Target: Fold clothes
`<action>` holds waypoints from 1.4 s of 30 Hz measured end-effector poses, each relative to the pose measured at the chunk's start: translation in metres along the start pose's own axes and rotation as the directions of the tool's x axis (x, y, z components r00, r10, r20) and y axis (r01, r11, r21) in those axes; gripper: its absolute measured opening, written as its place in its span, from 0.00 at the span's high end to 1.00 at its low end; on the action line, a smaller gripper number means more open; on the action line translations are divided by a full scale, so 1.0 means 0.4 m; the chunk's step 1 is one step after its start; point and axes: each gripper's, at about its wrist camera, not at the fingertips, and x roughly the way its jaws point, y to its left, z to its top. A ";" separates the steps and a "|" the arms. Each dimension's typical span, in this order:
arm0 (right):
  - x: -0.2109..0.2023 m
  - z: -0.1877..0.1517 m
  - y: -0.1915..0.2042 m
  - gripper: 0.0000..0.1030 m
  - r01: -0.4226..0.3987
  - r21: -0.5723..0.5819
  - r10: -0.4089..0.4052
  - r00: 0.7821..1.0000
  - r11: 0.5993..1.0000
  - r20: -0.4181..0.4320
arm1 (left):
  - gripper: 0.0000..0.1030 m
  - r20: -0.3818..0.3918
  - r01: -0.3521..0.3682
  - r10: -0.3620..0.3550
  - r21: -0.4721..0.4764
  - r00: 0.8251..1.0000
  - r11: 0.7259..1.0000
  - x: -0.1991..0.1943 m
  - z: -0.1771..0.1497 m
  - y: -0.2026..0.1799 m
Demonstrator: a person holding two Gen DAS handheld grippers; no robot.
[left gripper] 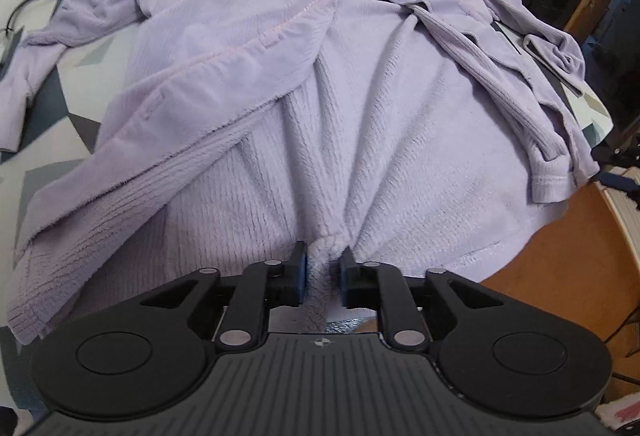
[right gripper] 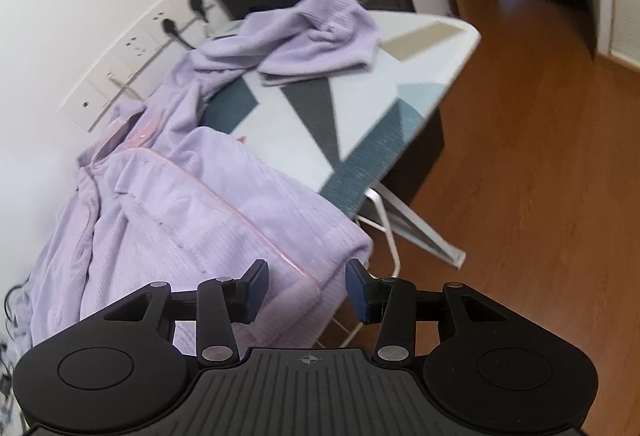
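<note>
The left hand-held gripper (left gripper: pixel 323 272) pinches the lavender fleece robe's (left gripper: pixel 280 96) hem on the table (right gripper: pixel 420 48), while the right hand-held gripper (right gripper: pixel 307 286) hangs spread over its edge.

Garment: a lilac, ribbed fleece robe with pale pink piping (right gripper: pixel 192 204) lies across the board, one sleeve bunched at the far end.
Surface: a padded ironing board with a grey, teal and white geometric cover (right gripper: pixel 360 108) on white metal legs.
Right gripper (right gripper: pixel 306 290): black, blue-padded jaws apart above the robe's near hem, pressing nothing.
Wall: white socket strip with two black plugs (right gripper: pixel 176 28).
Floor: orange-brown wood planks (right gripper: pixel 540 176).
</note>
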 end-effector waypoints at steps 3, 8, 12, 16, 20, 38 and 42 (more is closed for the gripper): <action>-0.005 0.004 0.021 0.61 -0.025 -0.040 0.025 1.000 0.999 0.009 | 0.47 0.001 -0.032 0.032 0.010 1.000 0.999 -0.011 0.015 0.004; -0.007 0.000 0.058 0.61 -0.036 -0.103 0.036 0.999 0.994 0.001 | 0.31 0.060 -0.085 0.081 0.061 0.995 0.995 -0.032 0.059 0.034; -0.005 0.000 0.106 0.61 -0.027 -0.162 0.026 1.000 0.986 -0.008 | 0.31 0.058 -0.093 0.089 0.070 0.994 0.993 -0.002 0.105 0.062; -0.017 0.004 0.193 0.60 -0.080 -0.222 0.080 0.997 0.972 -0.012 | 0.35 0.035 -0.040 0.037 0.105 0.999 0.994 0.025 0.102 0.036; 0.005 -0.022 0.301 0.60 -0.158 -0.337 0.134 0.987 0.928 -0.092 | 0.89 -0.003 0.023 -0.023 0.150 1.000 0.988 0.052 0.074 -0.005; 0.146 -0.140 0.420 0.97 0.034 -0.600 -0.138 0.982 0.800 -0.127 | 0.93 -0.035 0.166 -0.165 0.061 0.986 0.984 0.006 0.006 0.057; 0.121 -0.138 0.384 0.98 0.038 -0.584 -0.144 0.980 0.811 -0.136 | 0.93 -0.054 0.192 -0.187 0.086 0.981 0.978 0.003 0.003 0.056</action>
